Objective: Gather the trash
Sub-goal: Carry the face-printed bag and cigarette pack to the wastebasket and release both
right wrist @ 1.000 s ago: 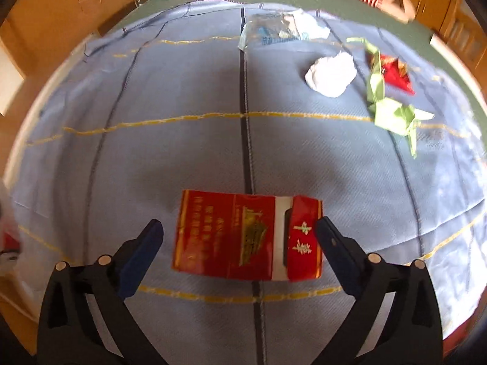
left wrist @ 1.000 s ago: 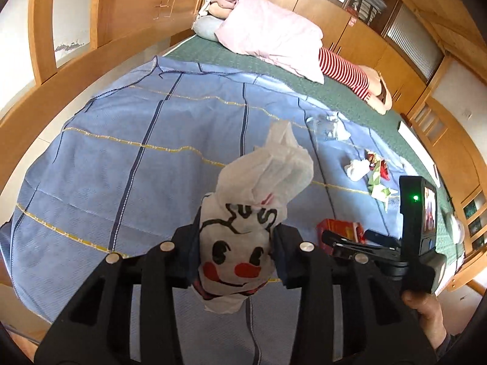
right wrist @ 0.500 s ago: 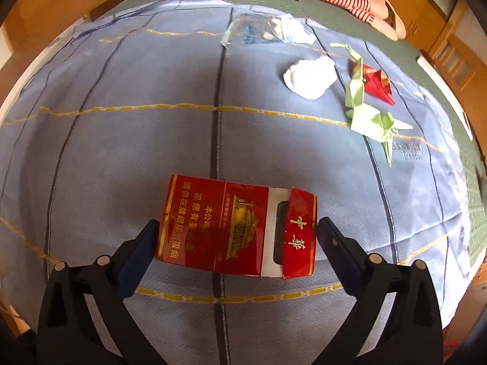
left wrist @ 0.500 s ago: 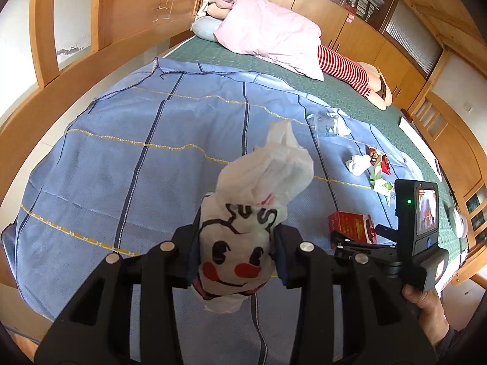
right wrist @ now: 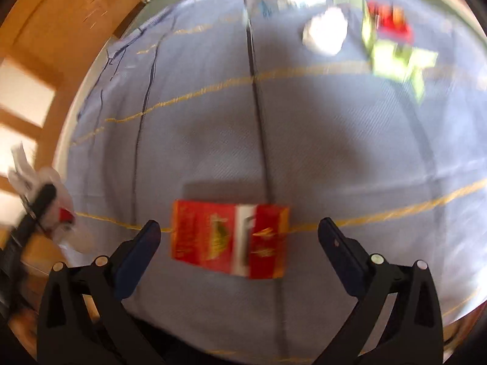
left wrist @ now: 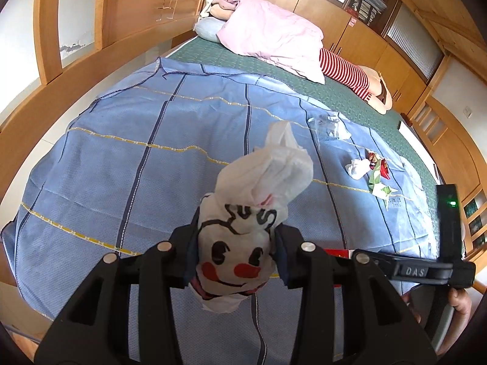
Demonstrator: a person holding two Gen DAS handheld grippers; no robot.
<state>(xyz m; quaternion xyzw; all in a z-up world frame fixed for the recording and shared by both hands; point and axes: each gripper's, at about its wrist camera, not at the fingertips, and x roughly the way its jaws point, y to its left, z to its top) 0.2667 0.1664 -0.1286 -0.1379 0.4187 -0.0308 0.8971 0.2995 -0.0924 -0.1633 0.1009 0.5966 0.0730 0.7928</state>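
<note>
Ahead, across blue checked sheet [left wrist: 127, 164]: crumpled white tissue [left wrist: 356, 166], red and green folded paper pieces [left wrist: 379, 174], clear plastic wrapper [left wrist: 327, 124] farther back, all well apart from both tongs. Beyond sheet, green mat [left wrist: 307, 85] with pink quilt [left wrist: 271, 36] and red-striped cloth [left wrist: 342, 68]; wooden cabinets [left wrist: 371, 48] along far wall. Nothing between tongs and litter. White plastic bag [left wrist: 243, 234] with printed cartoon face pinched in left gripper [left wrist: 234, 252], pads pressed on both sides of bag, bunched top and handles rising above jaws; contents hidden. In right wrist view, heavily blurred: red cigarette pack [right wrist: 229, 238] between spread fingers of right gripper [right wrist: 239, 240], clear gap on each side, neither pad touching, pack apparently off the sheet with a shadow on cloth just behind. Same bag and left gripper visible at far left edge of that view. From left wrist view, right gripper's black body low at right, part of a hand [left wrist: 459, 302] beneath it, sliver of red pack beside left gripper's finger.
</note>
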